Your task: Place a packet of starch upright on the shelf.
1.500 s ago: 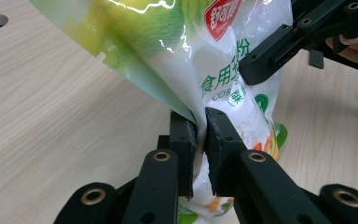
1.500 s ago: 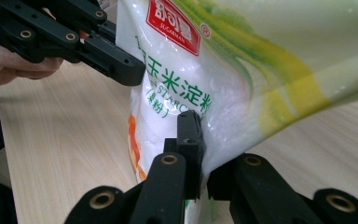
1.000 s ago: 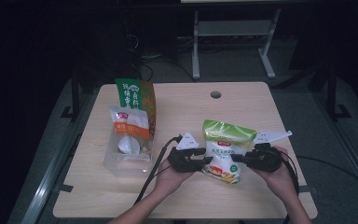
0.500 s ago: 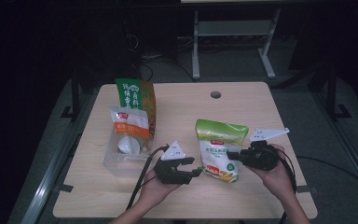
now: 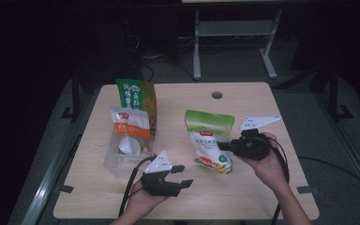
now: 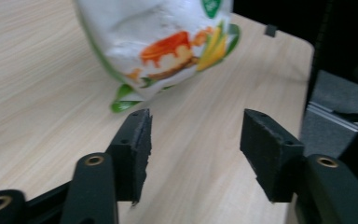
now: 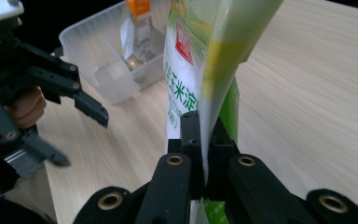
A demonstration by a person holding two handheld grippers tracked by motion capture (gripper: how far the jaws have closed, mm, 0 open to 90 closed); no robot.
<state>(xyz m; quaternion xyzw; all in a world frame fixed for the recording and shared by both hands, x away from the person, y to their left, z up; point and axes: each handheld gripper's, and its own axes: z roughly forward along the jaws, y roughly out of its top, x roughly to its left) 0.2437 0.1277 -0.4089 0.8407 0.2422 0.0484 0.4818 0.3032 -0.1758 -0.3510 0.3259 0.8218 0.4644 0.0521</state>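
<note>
Op: Near the table's (image 5: 262,197) right half, my right gripper (image 5: 221,146) has its jaws pressed together on the side edge of the green-and-white pouch (image 5: 209,140). From the right gripper view the thin film of the pouch (image 7: 205,70) runs up out of the closed jaws, glossy and creased, standing on edge.

Obs: And the left?

Op: Left gripper (image 5: 182,176) sits at the front edge, jaws spread wide, nothing between them. It lies near the pouch's lower corner but apart from it; in the left gripper view the pouch (image 6: 163,46) shows beyond the jaw tips, with bare wood between.

Obs: Surfaces?

Op: Table is pale wood grain, matte. Pouch is a soft, shiny plastic bag, flat with a green top band and printed food at the bottom. A clear, rigid plastic tub (image 5: 122,157) on the left holds an orange-labelled packet (image 5: 130,129); a tall green and orange bag (image 5: 136,96) stands behind it.
</note>
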